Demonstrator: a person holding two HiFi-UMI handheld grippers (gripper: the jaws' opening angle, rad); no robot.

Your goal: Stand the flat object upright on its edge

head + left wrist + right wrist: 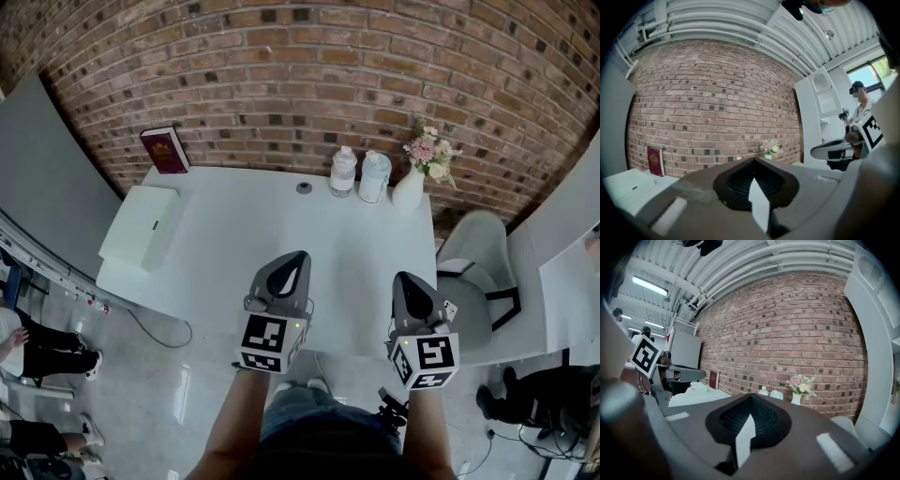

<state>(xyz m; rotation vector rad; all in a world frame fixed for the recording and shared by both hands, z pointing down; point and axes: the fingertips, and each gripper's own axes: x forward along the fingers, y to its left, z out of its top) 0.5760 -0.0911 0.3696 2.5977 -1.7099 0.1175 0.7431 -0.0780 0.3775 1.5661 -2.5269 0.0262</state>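
The left claw (294,258) and right claw (409,278) are both pressed together on nothing, side by side over the near edge of the white surface (244,220). The dark red book (165,150) stands upright at the far left corner by the brick wall (281,84), well apart from both. A white box (141,227) lies flat near it.

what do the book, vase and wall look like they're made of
Book: dark red cover with a gold mark, no glare; probably a cloth or leatherette hardcover. Vase: smooth plain white, likely glazed ceramic, possibly plastic. Wall: rough matte red-brown brick with pale mortar lines.
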